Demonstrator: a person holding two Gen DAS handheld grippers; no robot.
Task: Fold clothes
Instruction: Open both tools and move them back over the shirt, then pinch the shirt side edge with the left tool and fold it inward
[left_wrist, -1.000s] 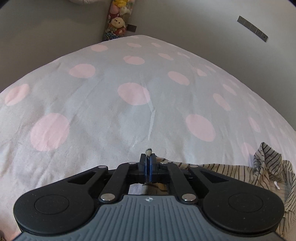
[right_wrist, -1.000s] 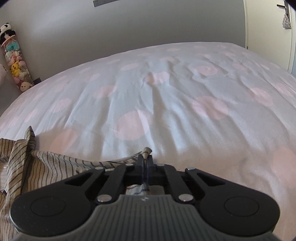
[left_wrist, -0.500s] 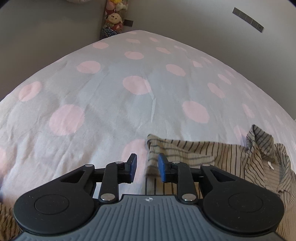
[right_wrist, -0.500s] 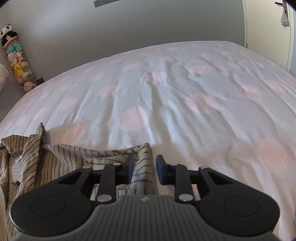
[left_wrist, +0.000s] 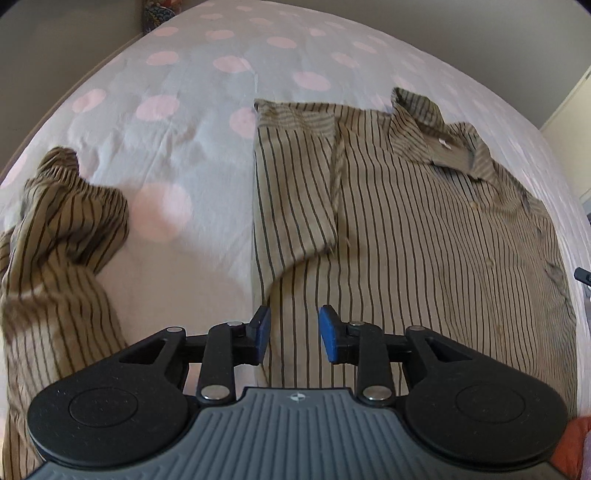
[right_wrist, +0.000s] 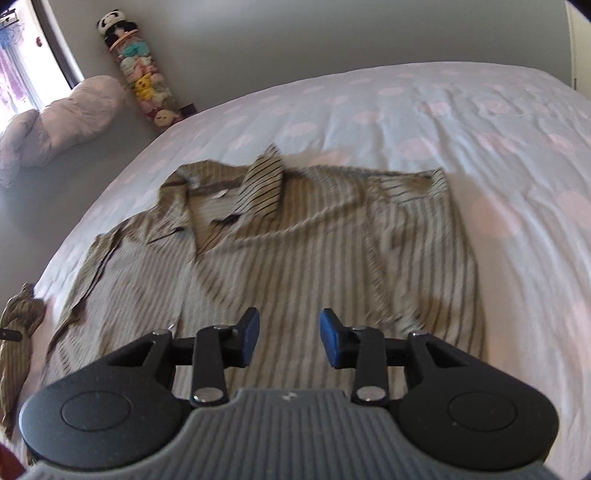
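Lying across the dotted bedspread (left_wrist: 177, 122), the striped shirt (left_wrist: 424, 229) fills the centre right of the left view. Both the left gripper (left_wrist: 294, 332) and right gripper (right_wrist: 288, 336) are opening, seemingly above the cloth, nothing pinched between their jaws.

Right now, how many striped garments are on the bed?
2: a striped shirt spread flat under both grippers, and a crumpled striped garment to its left on the bed. More may lie out of view.
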